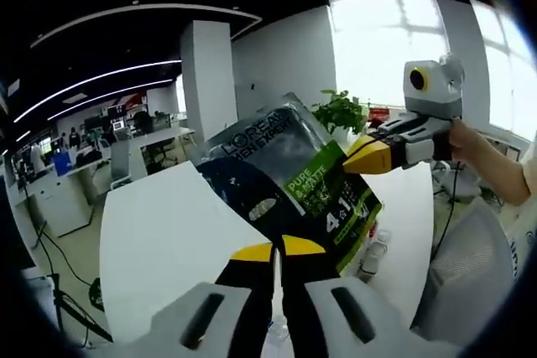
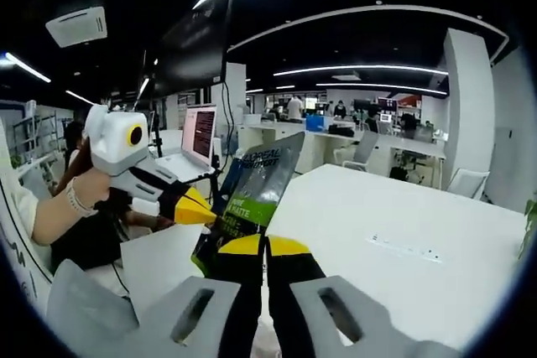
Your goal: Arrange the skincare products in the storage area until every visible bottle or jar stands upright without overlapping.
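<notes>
A dark blue and green L'Oreal Men Expert pouch hangs in the air above the white table, held between both grippers. My left gripper is shut on its lower edge. My right gripper comes in from the right, held by a hand, and pinches the pouch's side edge. In the right gripper view the same pouch stands edge-on above my right gripper, with the left gripper clamped on its left side. Small clear bottles stand on the table beneath the pouch.
A white chair stands at the table's right side and a potted plant behind it. A laptop sits on a desk at left, and a power strip lies on the white table. Office desks stretch behind.
</notes>
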Demonstrator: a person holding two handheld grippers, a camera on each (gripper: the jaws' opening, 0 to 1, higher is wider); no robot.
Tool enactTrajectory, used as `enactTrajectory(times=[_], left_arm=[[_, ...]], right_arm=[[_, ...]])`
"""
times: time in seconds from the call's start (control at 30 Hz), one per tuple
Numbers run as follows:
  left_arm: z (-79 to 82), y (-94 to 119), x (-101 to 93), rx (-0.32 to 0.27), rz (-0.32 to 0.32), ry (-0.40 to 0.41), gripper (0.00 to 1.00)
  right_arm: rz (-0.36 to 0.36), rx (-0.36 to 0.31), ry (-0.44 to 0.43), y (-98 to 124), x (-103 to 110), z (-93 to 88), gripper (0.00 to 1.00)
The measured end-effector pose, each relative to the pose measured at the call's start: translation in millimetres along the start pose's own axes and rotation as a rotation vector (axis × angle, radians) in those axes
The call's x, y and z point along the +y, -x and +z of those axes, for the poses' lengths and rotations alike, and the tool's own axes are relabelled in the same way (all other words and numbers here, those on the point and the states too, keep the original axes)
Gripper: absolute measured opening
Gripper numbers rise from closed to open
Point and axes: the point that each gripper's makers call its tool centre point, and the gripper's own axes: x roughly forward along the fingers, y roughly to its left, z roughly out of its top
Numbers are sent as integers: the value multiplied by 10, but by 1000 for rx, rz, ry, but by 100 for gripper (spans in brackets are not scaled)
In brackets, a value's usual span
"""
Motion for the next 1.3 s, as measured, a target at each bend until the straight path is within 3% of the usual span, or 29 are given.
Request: enactTrajectory(times=[0.23, 0.53, 0.8, 1.13, 1.3], left_arm=[[-237, 102, -78, 40, -14, 20, 0], [-557, 201, -157, 95, -27, 54, 0], [-726, 253, -226, 126, -41, 73, 0], [-933, 229, -324, 176, -71, 98, 0], [-1132, 212, -412, 220, -106, 125, 0]], right_arm=[[33, 12, -4, 9, 182, -99, 1], [74, 54, -39, -23, 398, -365, 1], [101, 82, -58, 20, 559, -531, 1], [108, 126, -90, 57, 648, -763, 1], [112, 177, -97, 49, 684, -981, 1]])
